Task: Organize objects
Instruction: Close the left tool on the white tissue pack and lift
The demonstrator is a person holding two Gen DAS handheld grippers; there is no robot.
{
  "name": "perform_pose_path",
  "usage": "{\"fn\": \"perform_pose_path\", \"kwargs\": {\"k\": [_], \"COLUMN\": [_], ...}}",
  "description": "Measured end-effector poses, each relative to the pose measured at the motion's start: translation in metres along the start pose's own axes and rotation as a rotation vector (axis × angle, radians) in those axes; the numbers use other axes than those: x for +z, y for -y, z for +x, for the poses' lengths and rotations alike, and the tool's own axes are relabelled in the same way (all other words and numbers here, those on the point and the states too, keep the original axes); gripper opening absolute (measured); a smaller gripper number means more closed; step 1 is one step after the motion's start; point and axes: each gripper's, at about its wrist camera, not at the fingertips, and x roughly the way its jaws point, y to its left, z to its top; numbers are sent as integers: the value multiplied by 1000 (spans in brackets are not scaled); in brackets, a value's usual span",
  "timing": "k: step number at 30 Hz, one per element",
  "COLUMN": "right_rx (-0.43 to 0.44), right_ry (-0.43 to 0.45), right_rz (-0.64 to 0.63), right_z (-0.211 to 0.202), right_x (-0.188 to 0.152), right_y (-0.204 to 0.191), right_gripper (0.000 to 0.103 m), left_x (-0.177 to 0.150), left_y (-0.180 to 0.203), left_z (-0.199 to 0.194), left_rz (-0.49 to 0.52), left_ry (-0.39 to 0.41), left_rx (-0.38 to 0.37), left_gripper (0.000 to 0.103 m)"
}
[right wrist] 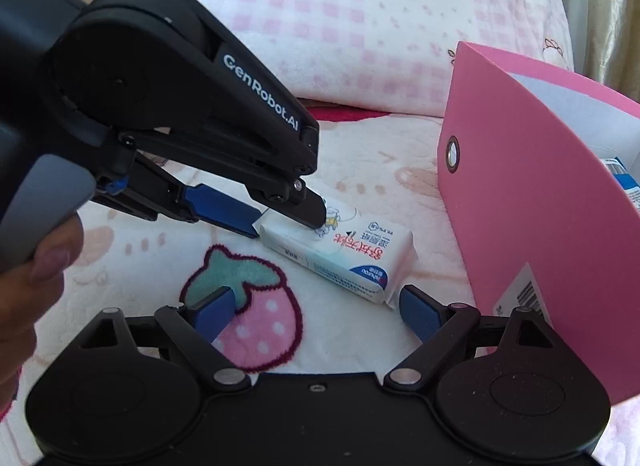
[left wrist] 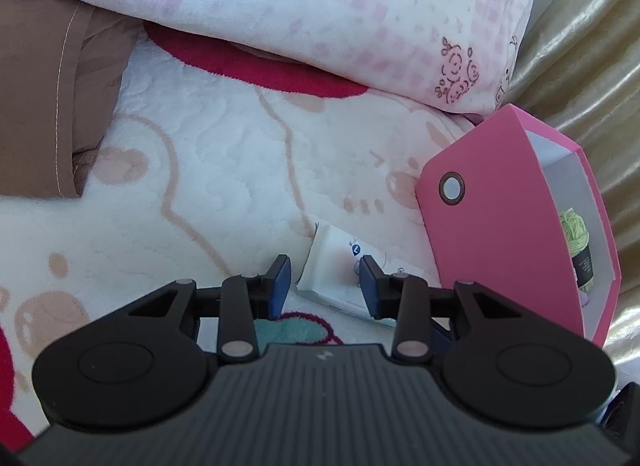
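Right wrist, left tool [right wrist: 288, 221] gripping tissue pack [right wrist: 340, 254]

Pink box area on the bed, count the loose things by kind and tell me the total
Pink box: 1
White wipes packet: 1
Green yarn ball, inside the box: 1
Blue-and-white package, inside the box, mostly hidden: 1
Total: 4

Blanket [left wrist: 224, 169]: cream, under everything (strawberry print [right wrist: 248, 306], lower centre)
Quilt [left wrist: 320, 5]: pink-checked, top
Brown cloth [left wrist: 44, 105]: left
Curtain [left wrist: 592, 45]: gold, right
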Motion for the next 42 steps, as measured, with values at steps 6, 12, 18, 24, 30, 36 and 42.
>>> {"fn": "perform_pose_path", "kwargs": {"k": [6,12,18,24,30,36,42], "right_rx": [57,121,221,260,276,266,236], "right_ry": [-8,-33,-57,-33,-35,-23,-11], "right_rz": [-24,-68,-161,-228,-218,-245,-263], "right_z": [-3,-11,-29,-24,-18,-15,-19], "right_x": [4,3,-11,-23,-19,-20,-20], "right_y": [4,0,-11,-14,-6,-7,-8], "right_gripper": [92,93,94,94,95,95,84], "left_x": [-8,-29,-67,-73,-65,-65,-69], "left_y": [4,-11,-31,-31,-36,-28,-23], "left_z": [-7,-34,-57,-64,-47,-44,-49], "left_rz": [2,-142,-350,-343,-351,-333,-366], "left_ry": [-16,5,-29,-3,13,8,7], "left_rx": [-9,-39,-43,1,49,62,72], "left_gripper": [36,36,36,35,35,34,34]}}
